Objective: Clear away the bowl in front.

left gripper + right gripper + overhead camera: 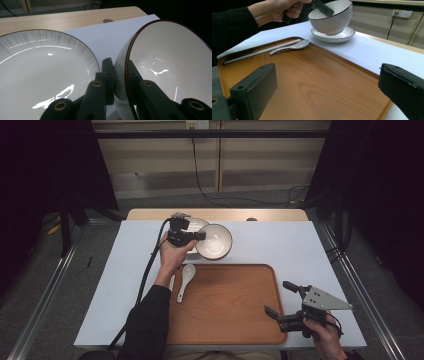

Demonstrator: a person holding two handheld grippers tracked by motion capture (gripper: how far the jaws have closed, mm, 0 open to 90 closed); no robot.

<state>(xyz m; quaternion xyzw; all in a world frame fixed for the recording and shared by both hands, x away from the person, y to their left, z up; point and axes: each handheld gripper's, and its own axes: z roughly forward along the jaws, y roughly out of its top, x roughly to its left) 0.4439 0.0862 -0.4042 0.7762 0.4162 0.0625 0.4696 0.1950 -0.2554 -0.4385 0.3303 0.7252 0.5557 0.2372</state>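
Note:
A white bowl [216,241] with a dark rim hangs tilted just over a white plate [196,223] at the table's far middle. My left gripper [201,236] is shut on the bowl's near-left rim. In the left gripper view one jaw lies outside the bowl's [170,62] wall and one inside, with the plate [37,70] to the left. In the right gripper view the bowl [332,17] sits above the plate [338,35]. My right gripper [277,297] is open over the wooden tray's [225,315] right edge, nothing between its jaws.
A white spoon [185,280] and a thin pair of chopsticks [262,51] lie on the tray's left part [312,82]. The tray rests on a white sheet [280,245] over the table. A cable [145,280] trails from the left gripper toward the front edge.

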